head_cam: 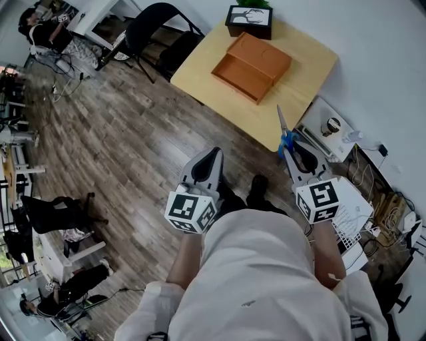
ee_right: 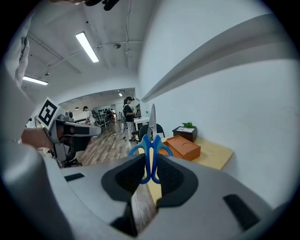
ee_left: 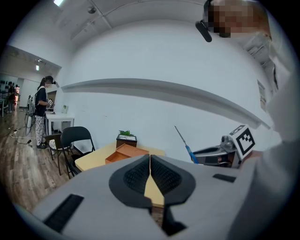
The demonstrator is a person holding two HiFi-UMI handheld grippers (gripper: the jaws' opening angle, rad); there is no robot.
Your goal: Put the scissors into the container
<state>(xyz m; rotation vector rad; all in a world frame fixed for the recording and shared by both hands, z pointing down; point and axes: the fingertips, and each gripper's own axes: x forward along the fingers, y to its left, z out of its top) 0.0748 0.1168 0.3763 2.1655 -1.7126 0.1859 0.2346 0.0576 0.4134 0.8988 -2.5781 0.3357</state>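
Right tool (ee_right: 149, 174): clamped on scissors (ee_right: 151, 146) by blue handles, blades upright for carrying, short of container (head_cam: 251, 66) on worktop (head_cam: 307, 73). Left tool (ee_left: 150, 177): closed, empty, idle.

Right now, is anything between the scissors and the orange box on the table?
Nothing visible. The right claw holds the scissors near the table edge; only bare tabletop lies between them and the box. The plant stands beyond it.

A lab-like workroom: ceiling strip lights (ee_right: 87, 47), folding chair (head_cam: 156, 26), floor cables (head_cam: 374, 190), person (ee_left: 41, 101) at white desk (ee_left: 59, 119).
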